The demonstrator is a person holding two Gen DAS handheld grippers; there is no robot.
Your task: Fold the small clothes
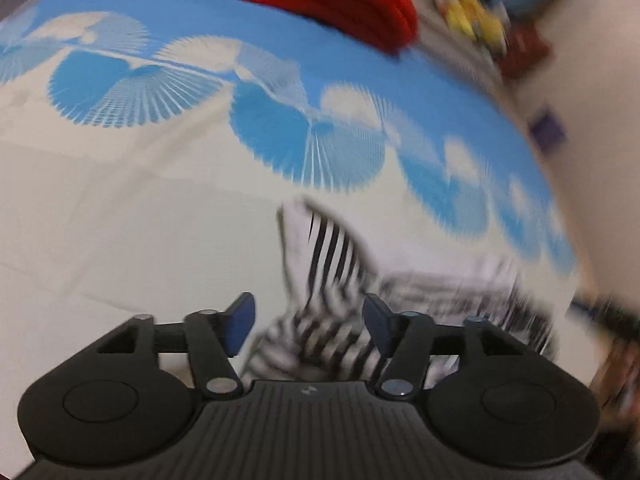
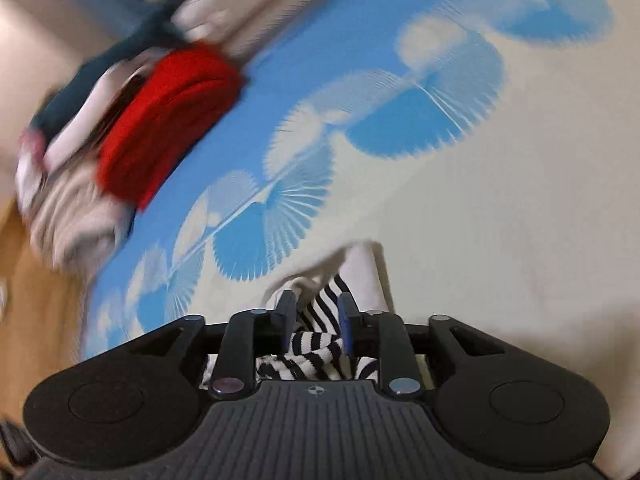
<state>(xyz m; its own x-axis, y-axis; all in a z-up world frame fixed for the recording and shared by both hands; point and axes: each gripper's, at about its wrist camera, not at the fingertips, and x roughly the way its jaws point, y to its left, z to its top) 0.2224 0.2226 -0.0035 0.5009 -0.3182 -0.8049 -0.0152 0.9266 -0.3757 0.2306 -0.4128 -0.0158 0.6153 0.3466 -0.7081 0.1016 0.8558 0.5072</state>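
A small black-and-white striped garment (image 1: 332, 248) lies crumpled on the white and blue patterned sheet (image 1: 120, 220). My left gripper (image 1: 309, 318) hovers just over its near end, jaws wide apart, with striped cloth below and between the blue pads but not pressed by them. In the right wrist view the same striped garment (image 2: 316, 344) bunches up between the fingers of my right gripper (image 2: 316, 310), which stands partly open; a plain white part of the cloth shows just beyond the tips. Both views are blurred.
A folded red garment (image 1: 340, 4) (image 2: 168, 120) sits at the sheet's (image 2: 480, 220) far edge beside a pile of other clothes (image 2: 76, 216). Wooden floor (image 2: 32, 300) shows past the sheet's left edge in the right wrist view.
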